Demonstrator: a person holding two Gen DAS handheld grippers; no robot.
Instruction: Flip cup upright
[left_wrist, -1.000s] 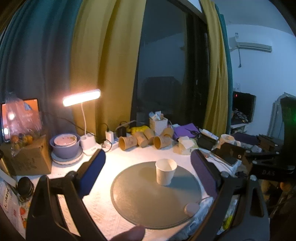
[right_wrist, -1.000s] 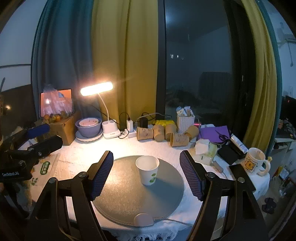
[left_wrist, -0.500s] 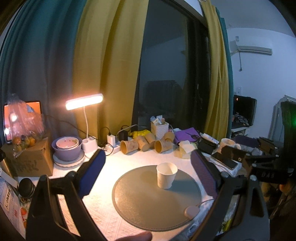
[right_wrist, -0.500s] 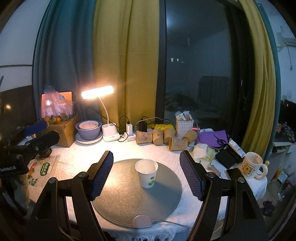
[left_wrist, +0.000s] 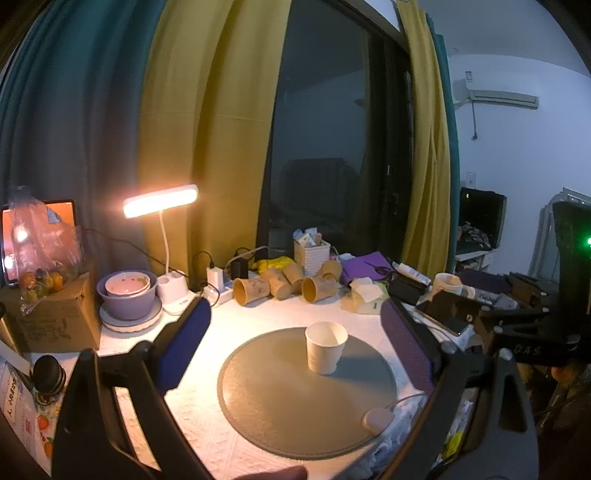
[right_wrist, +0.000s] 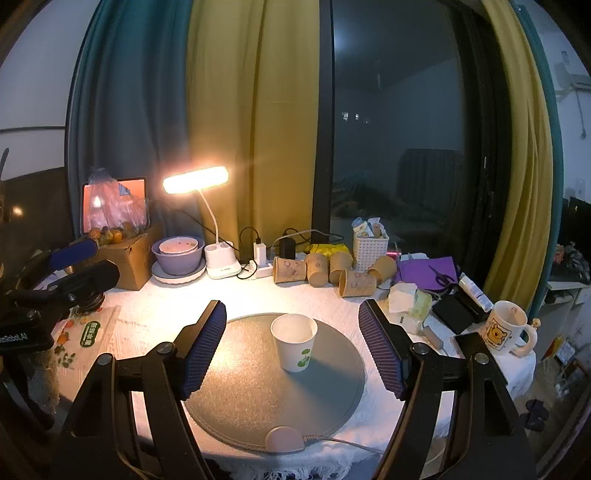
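A white paper cup (left_wrist: 325, 352) stands upright, mouth up, on a round grey mat (left_wrist: 273, 398). It also shows in the right wrist view (right_wrist: 294, 341) on the mat (right_wrist: 258, 398), with a green print on its side. My left gripper (left_wrist: 295, 350) is open and empty, pulled back from the cup, which shows between its fingers. My right gripper (right_wrist: 291, 350) is open and empty, also back from the cup. The left gripper (right_wrist: 74, 266) shows at the left of the right wrist view, the right gripper (left_wrist: 517, 332) at the right of the left wrist view.
Several brown paper cups (right_wrist: 325, 271) lie at the back near a white basket (right_wrist: 370, 249). A lit desk lamp (right_wrist: 195, 181), a purple bowl (right_wrist: 177, 254) and a cardboard box (right_wrist: 125, 258) stand back left. A bear mug (right_wrist: 504, 328) stands at the right.
Both grippers have drawn back and risen a little from the cup. The cup stands still on the mat.
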